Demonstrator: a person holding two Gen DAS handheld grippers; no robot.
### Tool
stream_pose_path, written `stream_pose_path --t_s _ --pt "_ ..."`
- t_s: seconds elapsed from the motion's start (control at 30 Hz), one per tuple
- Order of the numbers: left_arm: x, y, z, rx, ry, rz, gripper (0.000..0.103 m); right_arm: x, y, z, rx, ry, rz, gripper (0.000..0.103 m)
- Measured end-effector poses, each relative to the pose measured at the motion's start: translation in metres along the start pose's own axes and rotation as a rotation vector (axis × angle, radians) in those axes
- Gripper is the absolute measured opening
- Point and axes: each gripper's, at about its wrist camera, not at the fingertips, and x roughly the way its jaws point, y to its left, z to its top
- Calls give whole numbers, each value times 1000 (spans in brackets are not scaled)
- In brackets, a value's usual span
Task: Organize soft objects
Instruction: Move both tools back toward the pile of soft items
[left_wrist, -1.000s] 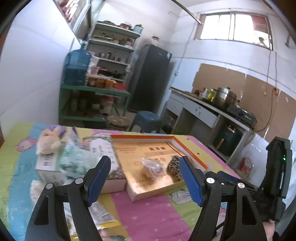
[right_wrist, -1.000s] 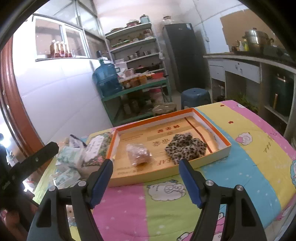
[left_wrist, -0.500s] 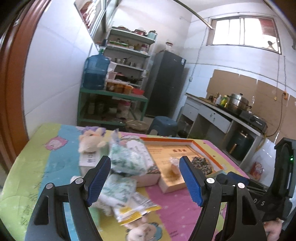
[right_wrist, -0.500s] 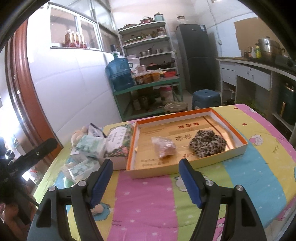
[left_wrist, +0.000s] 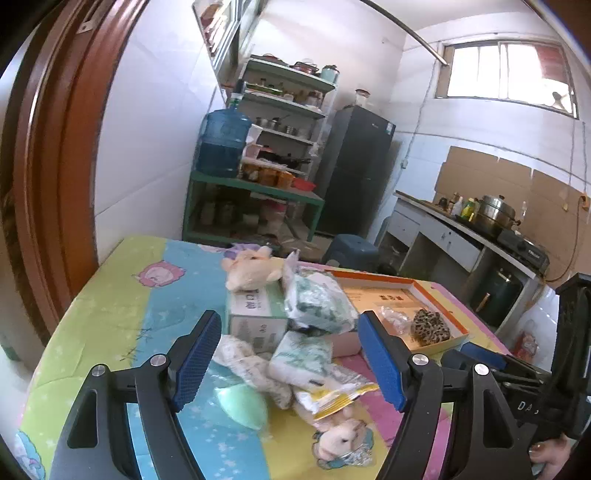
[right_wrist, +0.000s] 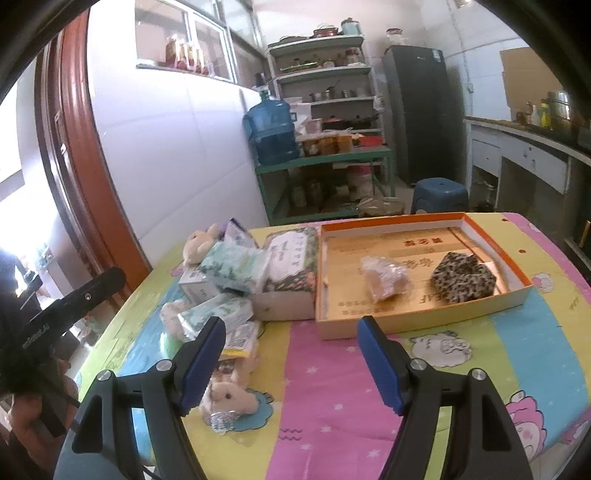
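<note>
On the left of the striped cartoon-print quilt (right_wrist: 325, 373), a heap of soft packets holds a plastic-wrapped tissue pack (left_wrist: 301, 356), its long axis slanting toward the shallow orange-rimmed cardboard tray (right_wrist: 417, 321) on the right. The left gripper (left_wrist: 290, 363) hangs spread wide above the heap, empty. The right gripper (right_wrist: 291, 363) is likewise spread, holding nothing, before the tray.

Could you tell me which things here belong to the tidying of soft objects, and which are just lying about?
Part of the job: orange-rimmed tray, leopard-print pouch, plush rabbit, tissue packs, small plush toy.

Just lying about: water jug, blue stool, black fridge.
</note>
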Motion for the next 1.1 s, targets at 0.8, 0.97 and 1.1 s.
stream_pose_path --t_s 0.8,0.97,1.1 --pt "26 39 -38 -13 127 18 78 56 44 -35 -66 161 91 73" --pt "37 42 -45 -14 168 11 78 61 46 -43 -63 182 99 73" --pt "48 46 -51 -30 204 14 78 65 50 -47 -67 196 112 73"
